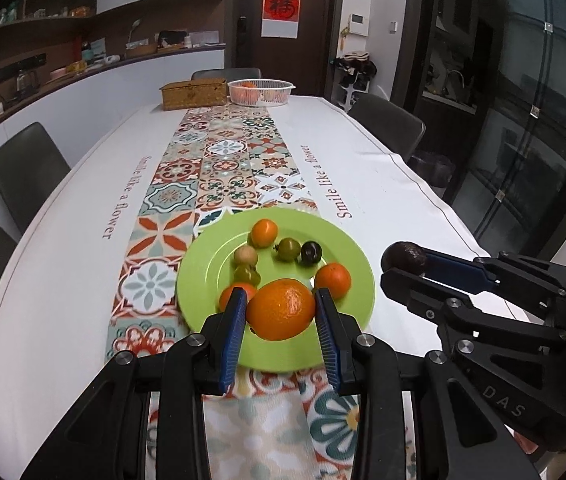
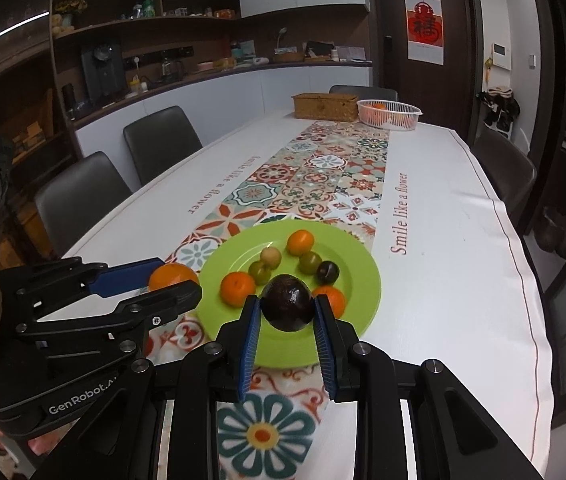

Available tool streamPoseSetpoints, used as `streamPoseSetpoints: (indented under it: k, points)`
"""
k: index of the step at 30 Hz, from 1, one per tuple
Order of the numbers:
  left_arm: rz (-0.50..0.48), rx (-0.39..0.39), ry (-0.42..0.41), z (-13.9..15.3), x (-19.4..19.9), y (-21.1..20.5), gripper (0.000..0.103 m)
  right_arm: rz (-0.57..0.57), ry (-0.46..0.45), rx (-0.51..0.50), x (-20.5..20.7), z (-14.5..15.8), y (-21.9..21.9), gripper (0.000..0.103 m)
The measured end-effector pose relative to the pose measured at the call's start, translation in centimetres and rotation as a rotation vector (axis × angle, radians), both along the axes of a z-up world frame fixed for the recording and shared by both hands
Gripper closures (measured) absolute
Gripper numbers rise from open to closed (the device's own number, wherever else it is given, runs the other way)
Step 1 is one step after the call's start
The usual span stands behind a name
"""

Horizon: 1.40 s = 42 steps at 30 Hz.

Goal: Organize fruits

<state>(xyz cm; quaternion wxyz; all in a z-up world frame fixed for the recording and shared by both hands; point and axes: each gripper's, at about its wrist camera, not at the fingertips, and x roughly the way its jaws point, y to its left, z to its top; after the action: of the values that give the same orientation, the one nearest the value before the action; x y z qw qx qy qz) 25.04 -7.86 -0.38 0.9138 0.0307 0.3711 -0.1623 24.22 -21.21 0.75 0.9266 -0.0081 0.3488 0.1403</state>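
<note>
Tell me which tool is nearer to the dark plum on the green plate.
Right. The right tool, shut on the avocado, hangs just short of the dark plum. The left tool, shut on the big orange, is farther off toward the plate's other side.

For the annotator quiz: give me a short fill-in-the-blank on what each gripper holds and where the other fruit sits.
1. The left gripper is shut on a large ____.
2. The right gripper is shut on a dark ____.
3. The small fruits lie on a ____ plate.
4. The white basket stands beside a woven ____.

Missing words: orange; avocado; green; box
</note>
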Motion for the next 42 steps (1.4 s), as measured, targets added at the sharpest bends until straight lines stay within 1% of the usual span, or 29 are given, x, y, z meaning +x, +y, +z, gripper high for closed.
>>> streamPoseSetpoints:
  k: [6,11,18,21,25,27,31,35,38,39,40,42]
  points:
    - [-0.025,-0.016,-0.003,-1.3,2.9,0.2,0.069,-0.005,0.015,0.016,2.5,-1.2,0.0,0.075]
    - [-0.049,-0.005,-0.003,-2.4,4.6,0.1,0.069,0.002,0.021,0.006,4.2,-2.3,0.2,0.075]
    - [-0.082,-0.012,0.029,-4.3,6.8,0.1,0.069,0.009,0.059,0.007,7.0,-4.3,0.2,0.075]
    - [-0.093,-0.005,0.044,-5.1,7.5,0.0,0.068,0.013,0.074,-0.001,7.7,-5.2,0.3,0.075]
    - [-0.088,-0.015,0.052,-5.5,7.9,0.1,0.068,0.014,0.084,0.002,8.3,-5.9,0.3,0.074]
    - [-0.080,-0.013,0.046,-5.5,7.8,0.3,0.060,0.006,0.084,0.005,8.4,-6.0,0.1,0.074]
    - [-0.049,-0.008,0.027,-5.0,7.0,1.1,0.059,-0.009,0.075,0.007,8.0,-5.8,-0.3,0.070]
    - [-0.016,-0.005,0.001,-4.0,5.5,1.7,0.058,-0.034,0.057,0.009,6.7,-5.2,-0.9,0.070]
    - [0.004,0.014,-0.038,-2.8,3.8,1.8,0.054,-0.053,0.036,0.015,5.3,-4.3,-1.2,0.070]
    - [0.011,0.018,-0.051,-2.4,3.2,1.8,0.052,-0.057,0.028,0.015,4.7,-4.0,-1.3,0.068]
    - [0.017,0.023,-0.064,-1.8,2.5,1.9,0.051,-0.060,0.022,0.015,4.3,-3.7,-1.4,0.062]
    - [0.031,0.035,-0.087,-0.9,1.5,1.9,0.047,-0.070,0.005,0.016,3.2,-2.8,-1.5,0.058]
